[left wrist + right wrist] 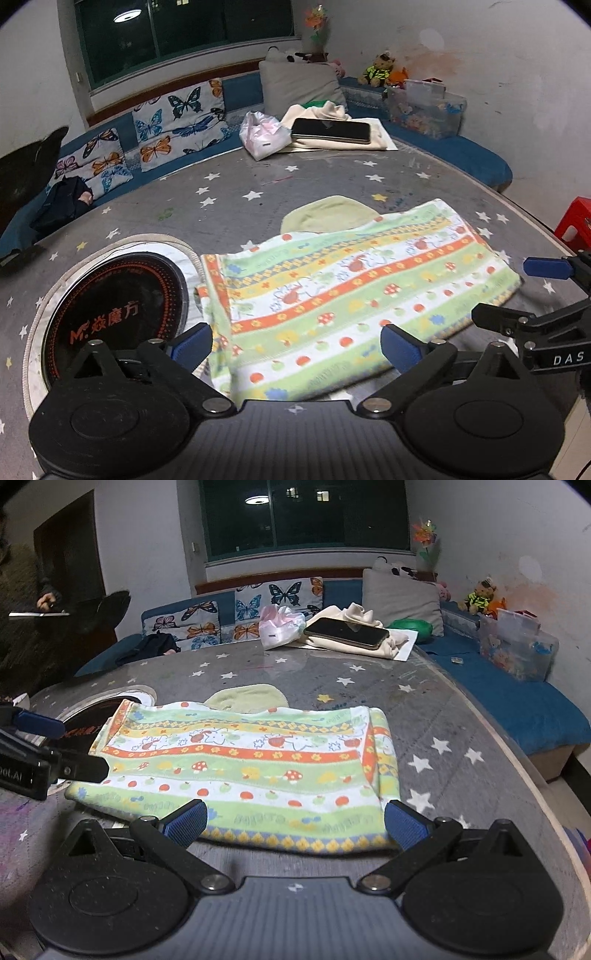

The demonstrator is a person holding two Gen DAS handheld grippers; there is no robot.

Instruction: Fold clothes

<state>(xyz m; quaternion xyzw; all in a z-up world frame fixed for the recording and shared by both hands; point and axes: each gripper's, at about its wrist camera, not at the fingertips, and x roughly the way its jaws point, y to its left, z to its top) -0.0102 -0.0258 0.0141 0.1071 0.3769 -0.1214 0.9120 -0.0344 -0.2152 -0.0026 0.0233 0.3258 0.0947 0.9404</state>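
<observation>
Lying folded on table, striped cloth just beyond both wide-open, empty tools.

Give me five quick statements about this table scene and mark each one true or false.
1. The striped patterned cloth lies folded flat on the star-print table. True.
2. The left hand-held gripper is clamped on the cloth. False: its jaws stand wide open, pads off the fabric.
3. A dark phone rests on a cream garment at the far side of the table. True.
4. The right hand-held gripper holds a pale green cloth. False: it is open and empty; the pale green cloth lies behind the striped one.
5. The built-in round cooktop sits to the right of the cloth in the left wrist view. False: it sits to the left.
</observation>
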